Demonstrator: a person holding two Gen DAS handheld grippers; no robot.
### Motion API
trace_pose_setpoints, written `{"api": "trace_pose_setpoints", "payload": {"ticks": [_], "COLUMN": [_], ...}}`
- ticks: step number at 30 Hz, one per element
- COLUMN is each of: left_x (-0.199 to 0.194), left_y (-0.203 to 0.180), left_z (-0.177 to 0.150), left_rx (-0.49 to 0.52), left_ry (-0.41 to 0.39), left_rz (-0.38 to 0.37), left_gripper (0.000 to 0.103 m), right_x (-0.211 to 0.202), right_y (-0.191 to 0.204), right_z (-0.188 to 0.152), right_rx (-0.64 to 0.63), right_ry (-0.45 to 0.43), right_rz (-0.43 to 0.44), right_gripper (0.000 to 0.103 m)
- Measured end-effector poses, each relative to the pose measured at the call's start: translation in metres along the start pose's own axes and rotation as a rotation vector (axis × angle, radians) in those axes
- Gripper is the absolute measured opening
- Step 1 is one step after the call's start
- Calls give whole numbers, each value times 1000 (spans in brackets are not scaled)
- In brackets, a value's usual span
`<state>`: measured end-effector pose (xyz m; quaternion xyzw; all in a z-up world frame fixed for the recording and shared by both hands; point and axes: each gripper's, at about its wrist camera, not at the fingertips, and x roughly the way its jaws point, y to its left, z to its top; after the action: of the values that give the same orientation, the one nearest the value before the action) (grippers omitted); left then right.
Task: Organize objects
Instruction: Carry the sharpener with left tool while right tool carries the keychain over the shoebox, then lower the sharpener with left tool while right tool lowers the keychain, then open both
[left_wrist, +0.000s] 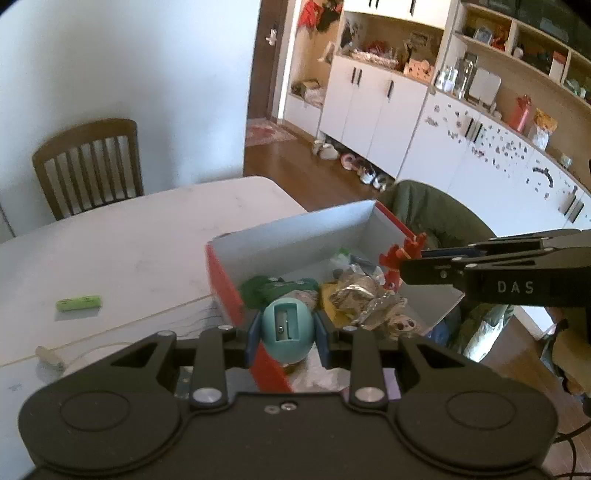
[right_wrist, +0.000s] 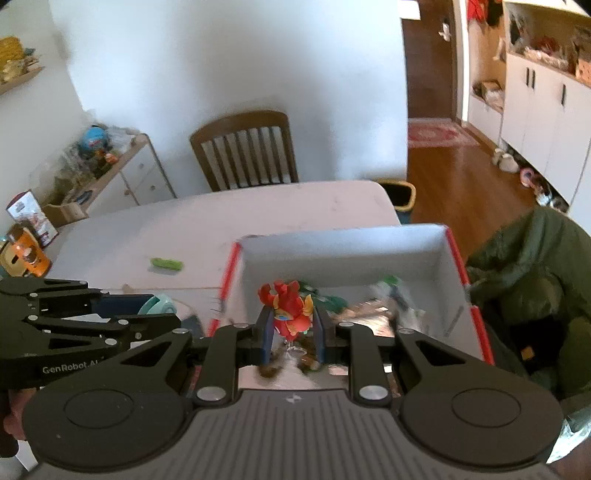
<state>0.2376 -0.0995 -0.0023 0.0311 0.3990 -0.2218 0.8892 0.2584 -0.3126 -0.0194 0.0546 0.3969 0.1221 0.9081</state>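
left tool (left_wrist: 284, 334) clamped on teal sharpener (left_wrist: 286, 330), lower centre, over box (left_wrist: 295, 236) rim | right tool (right_wrist: 293, 328) clamped on red figurine (right_wrist: 290, 308), mid-frame above box clutter | risk: rounded sharpener slips, lands outside on surface (left_wrist: 129, 236)

Domestic interior: the dining area of a lived-in home.
A white table (right_wrist: 221, 218) with a slatted wooden chair (right_wrist: 245, 149) stands on a wood floor (left_wrist: 295, 166); white cabinets with cluttered open shelves (left_wrist: 424, 59) line one wall, shoes (left_wrist: 373, 179) lie beneath them, and a doorway rug (right_wrist: 437, 133) lies beyond.
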Motion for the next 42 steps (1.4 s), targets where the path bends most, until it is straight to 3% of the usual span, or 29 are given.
{"api": "trace_pose_setpoints", "payload": {"ticks": [9,25,35,42], "left_x": [59,150,172,172], "left_y": [-16,-40,-42,-36], "left_z": [17,12,2,1], "left_rx": [-22,18,17,-8], "left_ry": [78,256,339,354], "left_rz": [22,72,73,64], "left_gripper": [29,29,30,32], "right_x": [28,77,91,91], "right_y": [-45,-60,-70,-75], "right_z": [-15,-41,-47,-46], "right_rx": [2,-92,-89,-83], "right_ry": [90,239,270,276], "right_rz": [4,43,49,68], "right_gripper": [21,21,22,22]}}
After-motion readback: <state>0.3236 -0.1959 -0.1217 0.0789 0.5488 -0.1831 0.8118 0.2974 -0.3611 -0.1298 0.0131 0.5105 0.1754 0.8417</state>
